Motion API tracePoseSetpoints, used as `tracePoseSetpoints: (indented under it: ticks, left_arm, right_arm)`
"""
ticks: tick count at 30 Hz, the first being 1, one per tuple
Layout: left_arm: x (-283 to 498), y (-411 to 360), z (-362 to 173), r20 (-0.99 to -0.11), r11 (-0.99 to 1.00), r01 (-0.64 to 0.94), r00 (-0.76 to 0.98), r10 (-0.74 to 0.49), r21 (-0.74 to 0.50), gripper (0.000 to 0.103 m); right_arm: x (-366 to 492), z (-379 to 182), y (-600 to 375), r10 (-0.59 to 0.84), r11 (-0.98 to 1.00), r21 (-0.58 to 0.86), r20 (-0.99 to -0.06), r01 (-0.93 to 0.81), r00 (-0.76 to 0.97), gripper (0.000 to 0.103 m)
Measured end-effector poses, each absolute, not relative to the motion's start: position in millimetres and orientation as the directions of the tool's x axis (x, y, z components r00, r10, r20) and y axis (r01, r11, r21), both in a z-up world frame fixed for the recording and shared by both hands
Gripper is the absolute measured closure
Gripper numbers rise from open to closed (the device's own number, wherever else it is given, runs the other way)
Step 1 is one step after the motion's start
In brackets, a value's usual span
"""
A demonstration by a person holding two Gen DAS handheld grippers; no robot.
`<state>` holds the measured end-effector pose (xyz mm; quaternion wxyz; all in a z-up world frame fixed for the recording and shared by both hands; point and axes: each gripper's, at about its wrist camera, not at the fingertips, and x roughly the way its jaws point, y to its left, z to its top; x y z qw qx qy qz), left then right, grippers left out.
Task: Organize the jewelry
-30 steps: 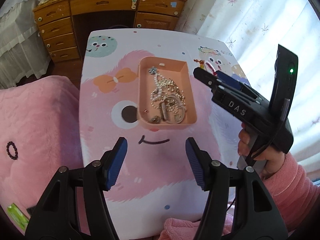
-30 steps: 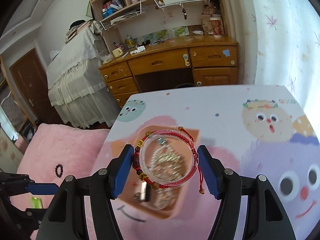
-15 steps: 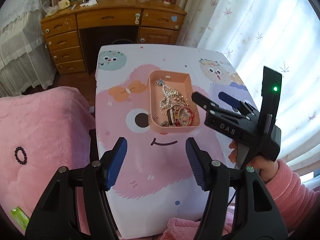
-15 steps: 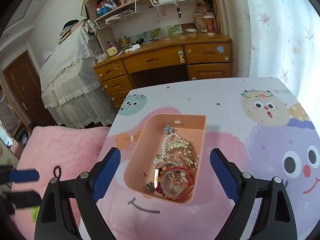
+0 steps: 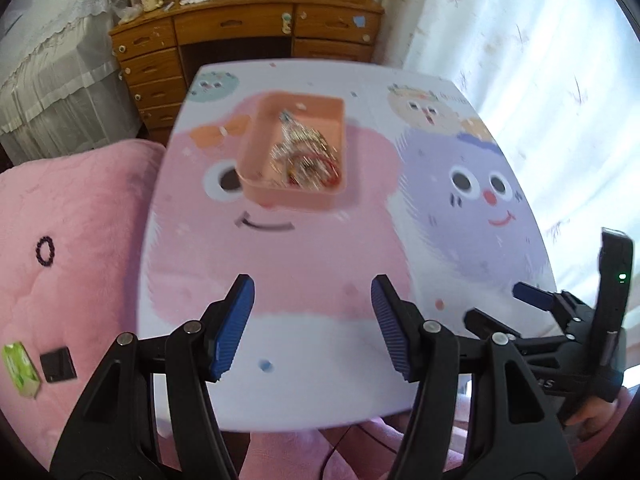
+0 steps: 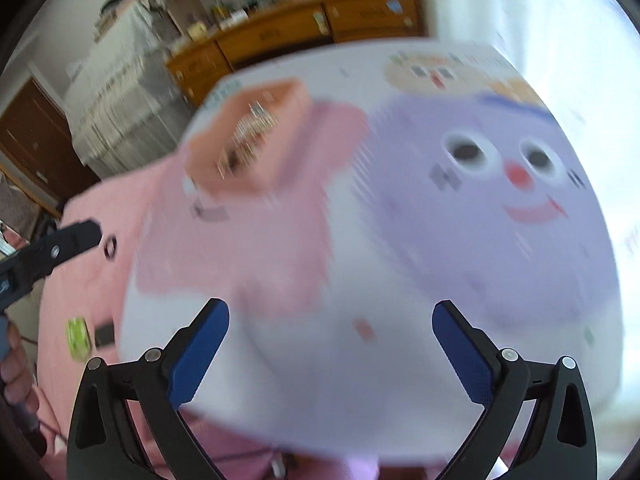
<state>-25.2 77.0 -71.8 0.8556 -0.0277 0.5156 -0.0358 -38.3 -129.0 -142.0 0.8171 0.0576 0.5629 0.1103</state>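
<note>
While the right gripper [image 6: 330,354] stood with jaws spread wide and empty, having just been opening, the left gripper [image 5: 312,326] held its jaws partly apart, also empty. Both hovered over the cartoon-printed table [image 5: 328,280]. Jewelry [image 5: 306,158] lay heaped in the peach tray [image 5: 256,148], well beyond both grippers.

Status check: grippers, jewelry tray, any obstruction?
Left gripper open, empty. Right gripper just opened wide, empty. Jewelry piled in pink tray. Table unobstructed.

Ahead of my claw stands a wooden desk [image 5: 248,40]; bright white curtains [image 5: 520,40] hang right, a lace-covered bed [image 5: 52,48] left.
</note>
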Motion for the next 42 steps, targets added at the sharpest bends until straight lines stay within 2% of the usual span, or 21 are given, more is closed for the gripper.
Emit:
tracePoseSetpoints:
  ticks: [4,7,9,12,13,14,17,24,29,34,42]
  left_arm:
    - [-44.2,37.5,-84.1,-0.918,0.992,0.072,0.376,-0.123,-0.104,0.045]
    - [-46.3,20.5,-76.0,-0.913,0.99,0.103,0.387,-0.13,-0.097,0.043]
    - [-40.6,11.7,-64.2,-0.913,0.99,0.12,0.391,-0.12,-0.078,0.031]
    - [-29.9,13.1,-28.7,-0.885,0.991,0.097,0.449,-0.127,-0.093,0.02]
    - [-26.2,15.7,-15.6,-0.871,0.992,0.09,0.475,-0.124,-0.092,0.019]
    - [-23.5,17.3,-5.6,-0.862,0.993,0.084,0.493,-0.118,-0.088,0.017]
    - [-22.3,15.2,16.5,-0.844,0.995,0.062,0.527,-0.102,-0.081,0.0]
    - [-52.4,-6.1,9.6,-0.831,0.999,0.048,0.557,-0.015,0.015,0.0]
    - [-75.0,-18.4,-17.3,-0.847,1.0,0.013,0.532,0.01,0.02,0.0]
    - [-82.4,-24.8,-21.2,-0.849,1.0,-0.022,0.528,0.014,0.003,0.0]
    - [-90.1,-30.9,-25.5,-0.861,0.998,-0.063,0.508,0.038,0.007,0.0]
  right_arm:
    - [-79.8,-139.1,-183.4,0.24,0.97,0.239,-0.925,-0.038,0.295,0.0]
    - [-92.3,-118.4,-209.1,0.259,0.962,0.271,-0.91,-0.006,0.323,0.0]
    - [-93.3,-97.5,-220.6,0.309,0.945,0.327,-0.883,-0.009,0.354,0.0]
    - [-85.2,-63.1,-226.1,0.371,0.917,0.398,-0.839,-0.015,0.397,0.0]
    - [-83.0,-50.6,-228.4,0.385,0.911,0.412,-0.826,-0.024,0.411,0.0]
    - [-81.1,-38.9,-229.5,0.39,0.909,0.417,-0.819,-0.033,0.421,0.0]
    - [-82.9,-16.2,-231.5,0.378,0.913,0.407,-0.81,-0.035,0.449,0.0]
    - [-96.9,-7.8,-203.7,0.321,0.945,0.312,-0.832,-0.097,0.453,0.0]
    - [-108.0,-30.2,-184.5,0.28,0.96,0.245,-0.857,-0.136,0.433,0.0]
    - [-112.9,-33.4,-186.1,0.255,0.966,0.202,-0.856,-0.162,0.45,0.0]
    - [-110.5,-34.1,-196.2,0.276,0.959,0.215,-0.854,-0.182,0.442,0.0]
